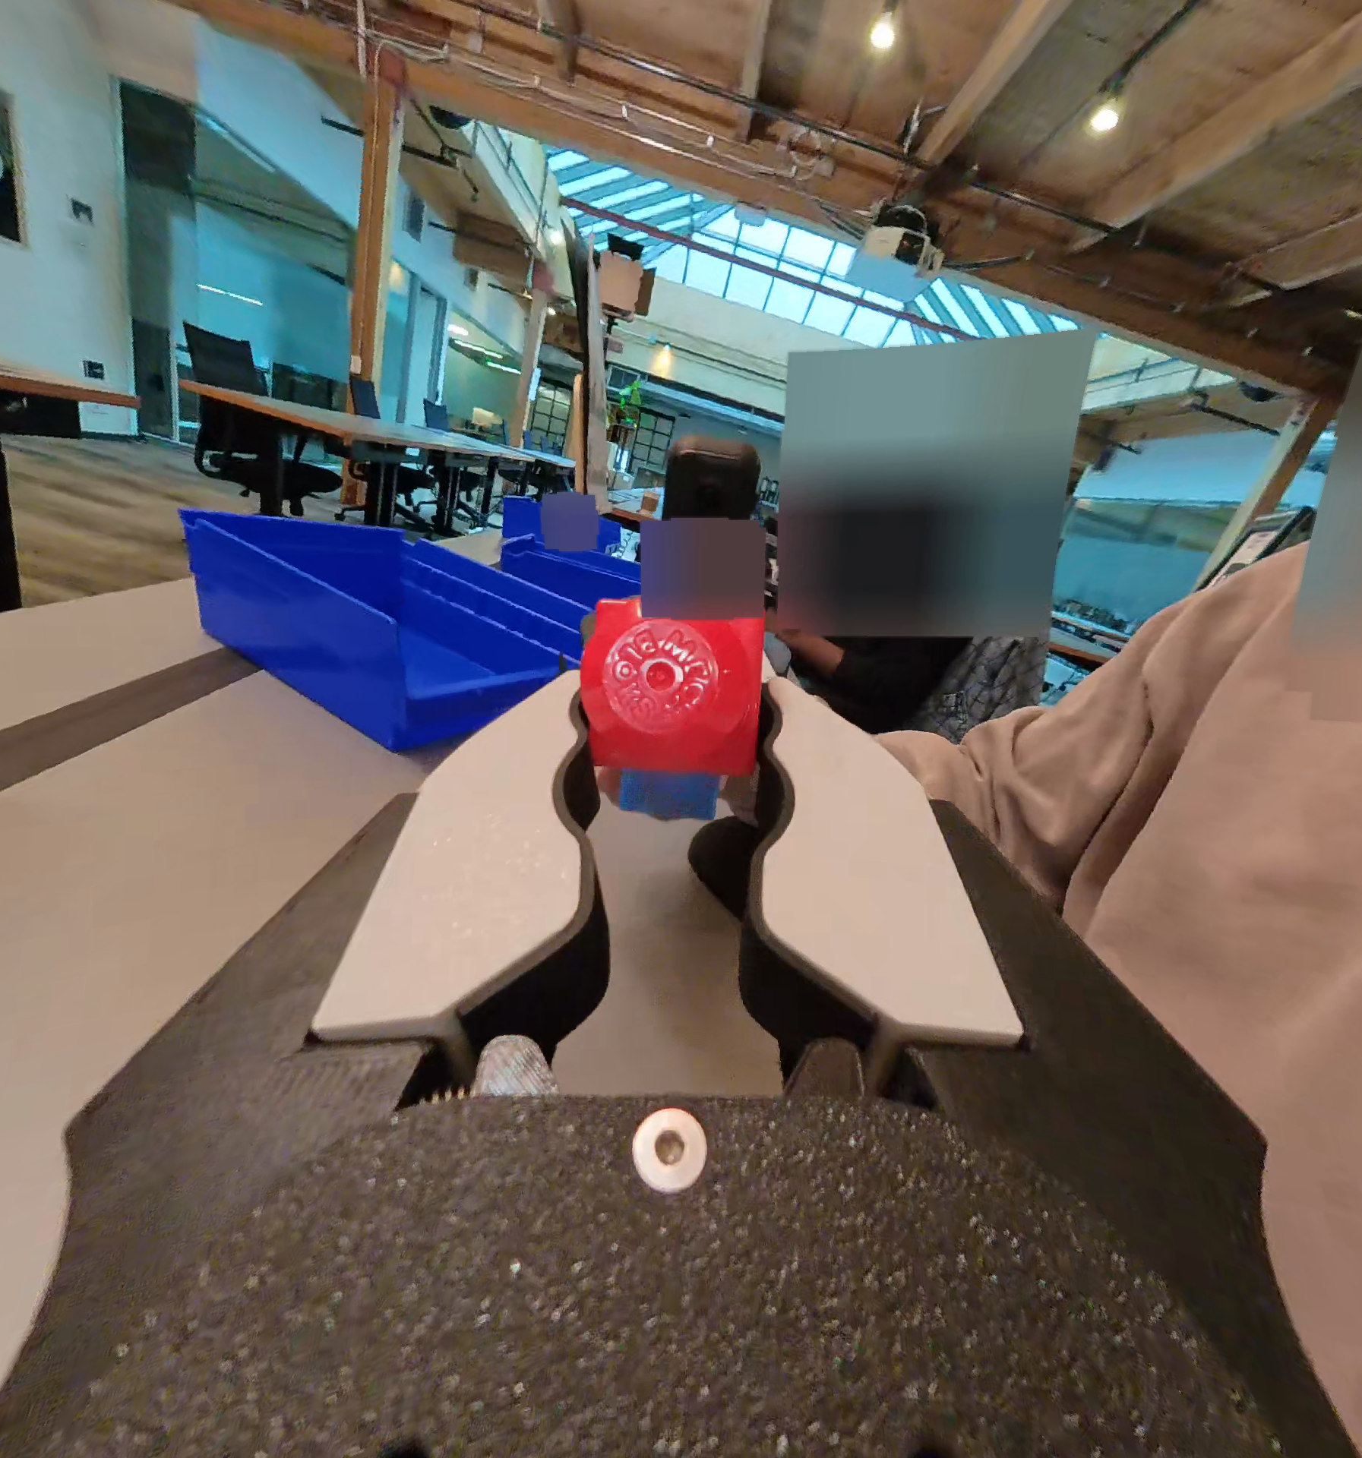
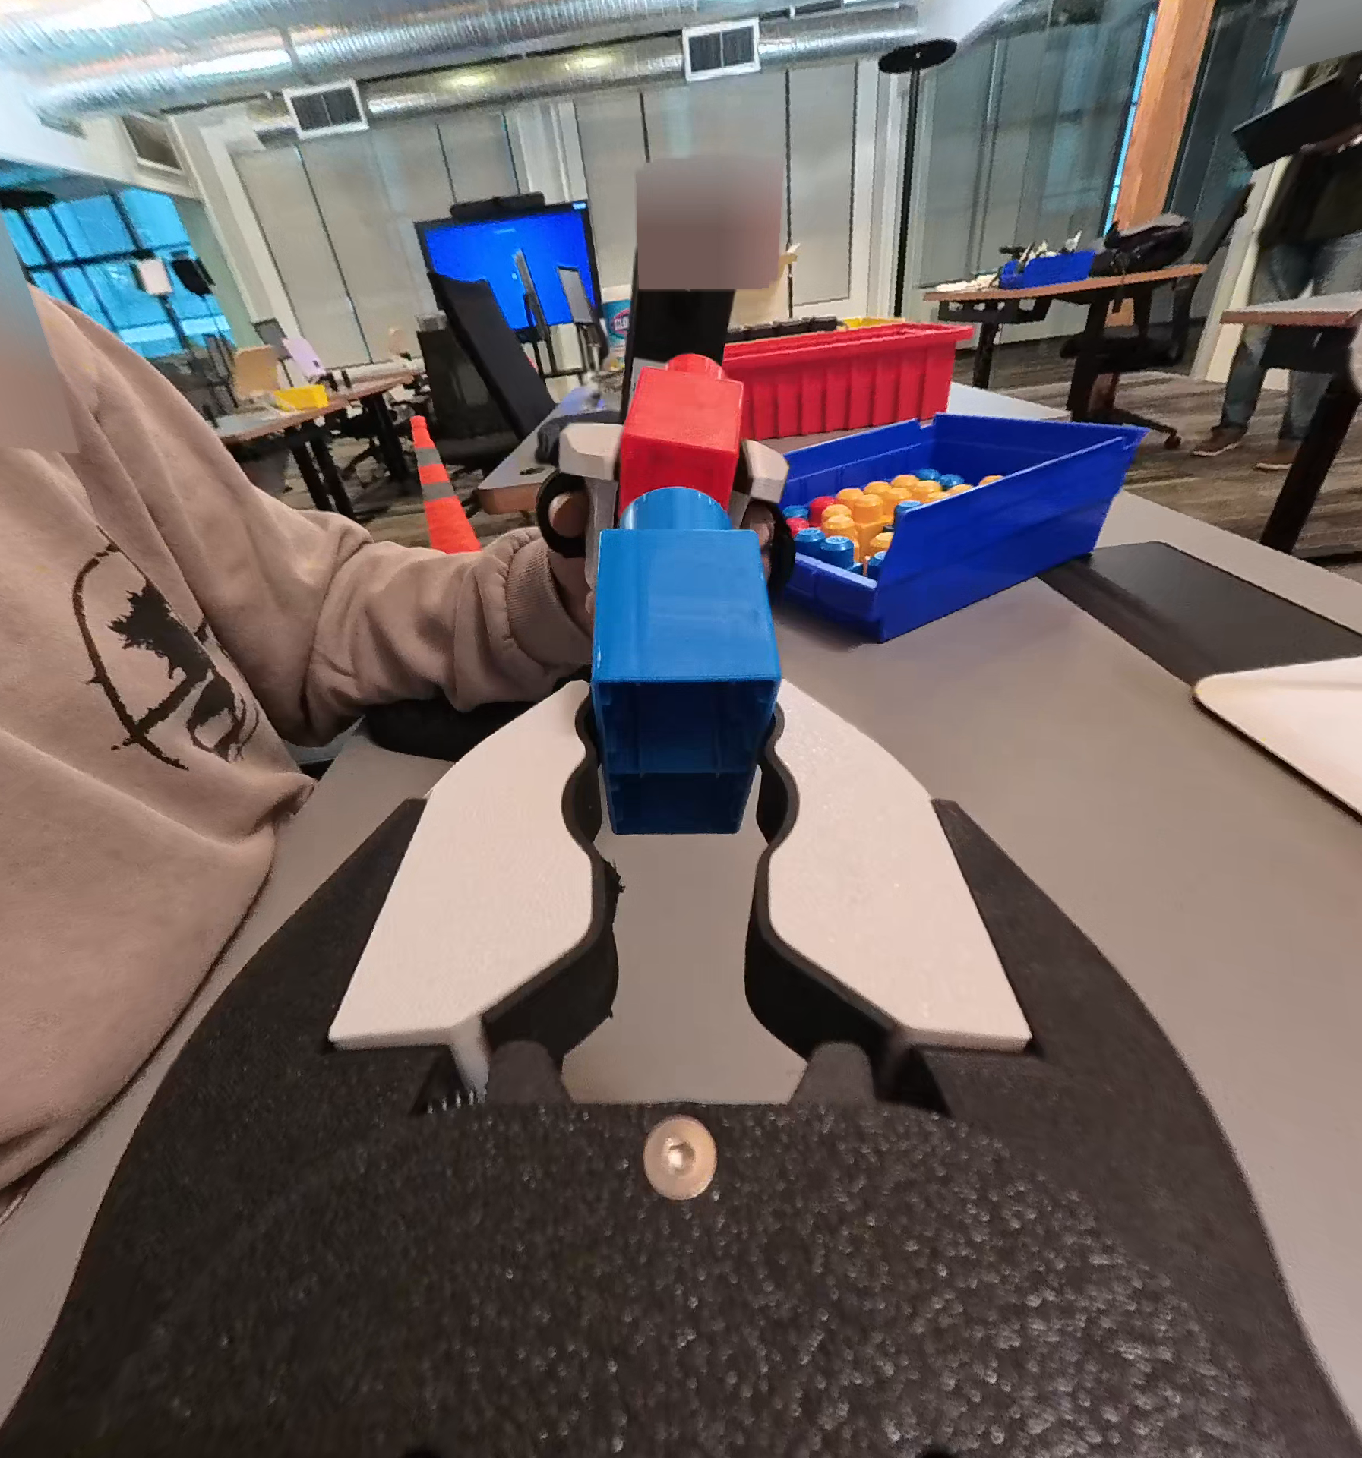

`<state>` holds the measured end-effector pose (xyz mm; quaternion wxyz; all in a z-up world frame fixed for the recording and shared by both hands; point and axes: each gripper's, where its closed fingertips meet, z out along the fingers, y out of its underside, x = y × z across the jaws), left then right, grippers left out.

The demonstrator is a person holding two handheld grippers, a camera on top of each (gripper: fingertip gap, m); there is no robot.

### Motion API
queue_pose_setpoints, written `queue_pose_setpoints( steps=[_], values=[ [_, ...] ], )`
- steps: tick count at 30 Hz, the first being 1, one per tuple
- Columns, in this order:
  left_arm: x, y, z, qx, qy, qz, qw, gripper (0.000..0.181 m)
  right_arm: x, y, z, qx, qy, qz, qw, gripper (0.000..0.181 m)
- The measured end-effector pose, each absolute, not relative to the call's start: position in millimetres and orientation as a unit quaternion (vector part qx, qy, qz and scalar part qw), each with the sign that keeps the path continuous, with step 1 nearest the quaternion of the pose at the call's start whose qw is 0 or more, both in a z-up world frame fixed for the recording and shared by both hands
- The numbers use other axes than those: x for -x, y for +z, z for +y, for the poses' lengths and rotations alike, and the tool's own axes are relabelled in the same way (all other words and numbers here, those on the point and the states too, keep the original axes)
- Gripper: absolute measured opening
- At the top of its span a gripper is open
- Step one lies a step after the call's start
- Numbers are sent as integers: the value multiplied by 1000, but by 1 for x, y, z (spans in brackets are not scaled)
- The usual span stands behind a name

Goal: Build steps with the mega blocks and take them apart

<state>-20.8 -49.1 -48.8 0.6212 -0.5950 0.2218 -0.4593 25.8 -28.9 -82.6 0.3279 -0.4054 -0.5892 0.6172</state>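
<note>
The right gripper (image 2: 681,757) jaws squeeze a blue block (image 2: 681,655), the left gripper (image 1: 669,710) jaws squeeze a red block (image 1: 673,690), both up off the surface, not yet joined, so no steps exist.

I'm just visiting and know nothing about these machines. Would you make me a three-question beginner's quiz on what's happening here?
1. Which colour is the plastic block gripped by the left tongs?
2. True or false: the blue plastic block in the right tongs rests on the grey table.
3. What fills the blue plastic bin in the right wrist view: (a) mixed loose blocks, (b) nothing, (c) tools?

Key: 1. Red. 2. False; it is held up in the air, its stud pointing at the red block. 3. (a), orange, blue and red blocks.
</note>
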Motion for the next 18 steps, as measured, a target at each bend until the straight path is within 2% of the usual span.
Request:
queue_pose_setpoints(
  steps=[18],
  values=[
    [-9, -72, -47, 623, -370, 290, 626, 38, -9, -103, -53, 416, 590, -623, 302, 36]
  ],
)
